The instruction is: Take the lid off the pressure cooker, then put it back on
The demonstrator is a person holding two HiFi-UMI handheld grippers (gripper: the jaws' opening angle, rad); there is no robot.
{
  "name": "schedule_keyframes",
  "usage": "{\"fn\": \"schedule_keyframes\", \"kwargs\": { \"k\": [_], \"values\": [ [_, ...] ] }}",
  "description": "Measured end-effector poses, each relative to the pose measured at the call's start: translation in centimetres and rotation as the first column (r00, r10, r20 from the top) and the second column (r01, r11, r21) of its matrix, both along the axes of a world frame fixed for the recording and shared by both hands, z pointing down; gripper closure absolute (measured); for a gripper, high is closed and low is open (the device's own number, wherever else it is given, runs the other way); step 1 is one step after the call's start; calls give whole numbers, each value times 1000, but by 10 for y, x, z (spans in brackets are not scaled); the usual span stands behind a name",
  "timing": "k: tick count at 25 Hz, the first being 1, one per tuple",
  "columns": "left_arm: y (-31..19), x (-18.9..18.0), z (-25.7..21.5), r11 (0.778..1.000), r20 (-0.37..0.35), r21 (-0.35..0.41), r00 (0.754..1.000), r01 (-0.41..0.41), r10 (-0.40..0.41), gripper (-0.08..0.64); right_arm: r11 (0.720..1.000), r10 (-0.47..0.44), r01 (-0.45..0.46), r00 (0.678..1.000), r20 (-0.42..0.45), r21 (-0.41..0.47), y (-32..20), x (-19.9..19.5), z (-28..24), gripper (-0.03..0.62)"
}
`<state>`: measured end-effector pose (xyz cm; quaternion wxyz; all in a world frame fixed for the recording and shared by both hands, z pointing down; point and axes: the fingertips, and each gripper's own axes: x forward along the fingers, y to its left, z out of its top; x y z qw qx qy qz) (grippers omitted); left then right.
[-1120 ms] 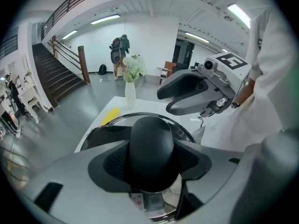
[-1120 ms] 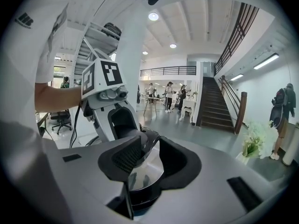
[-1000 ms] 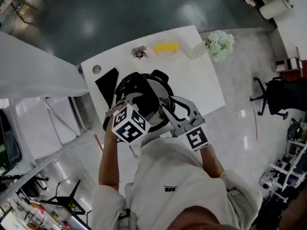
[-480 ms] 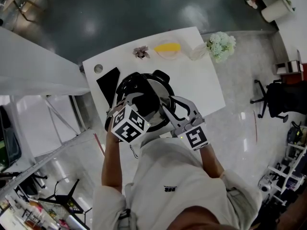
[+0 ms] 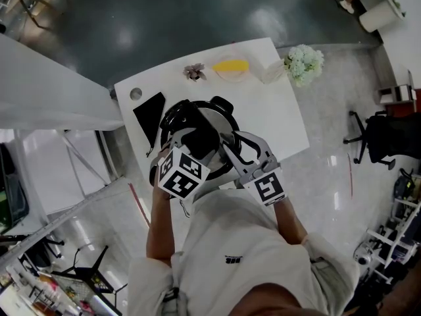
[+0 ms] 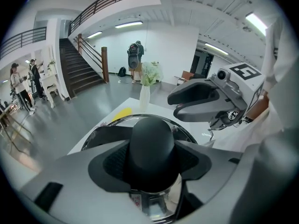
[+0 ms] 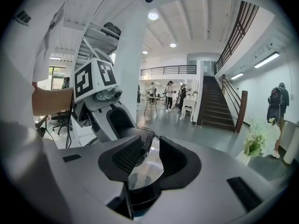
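Observation:
The steel pressure cooker [image 5: 220, 122] stands in the middle of a white table [image 5: 276, 110], with its lid [image 6: 184, 132] on it. My left gripper [image 5: 197, 140] reaches down from the near left, and its jaws [image 6: 153, 160] are shut on the lid's black knob [image 6: 152, 143]. The pads press on both sides of the knob. My right gripper [image 5: 229, 151] lies at the cooker's near right rim. In the right gripper view its jaws [image 7: 149, 157] stand narrow over the shiny lid. A dark part, apparently the cooker's side handle [image 7: 140, 197], fills the gap low between them.
On the table behind the cooker lie a black flat pad [image 5: 150, 110], a small dried flower [image 5: 193, 72] and a yellow thing [image 5: 230, 65]. A vase of white flowers [image 5: 302, 61] stands at the far right corner. An office chair [image 5: 385, 133] is on the floor to the right.
My left gripper has rolled a little on the knob, and its marker cube and forearm have shifted slightly to the right. The cooker, lid and right gripper have not moved.

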<state>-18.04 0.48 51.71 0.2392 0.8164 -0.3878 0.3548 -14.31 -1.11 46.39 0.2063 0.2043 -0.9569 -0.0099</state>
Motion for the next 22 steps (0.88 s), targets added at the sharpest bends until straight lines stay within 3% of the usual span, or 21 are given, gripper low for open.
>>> {"fn": "schedule_keyframes", "kwargs": {
  "k": [22],
  "values": [
    [-3,-4,-3,975,-10,67,977,214,-214,270,994,99,-100,995,-23,-42,4,5,8,469]
  ]
}}
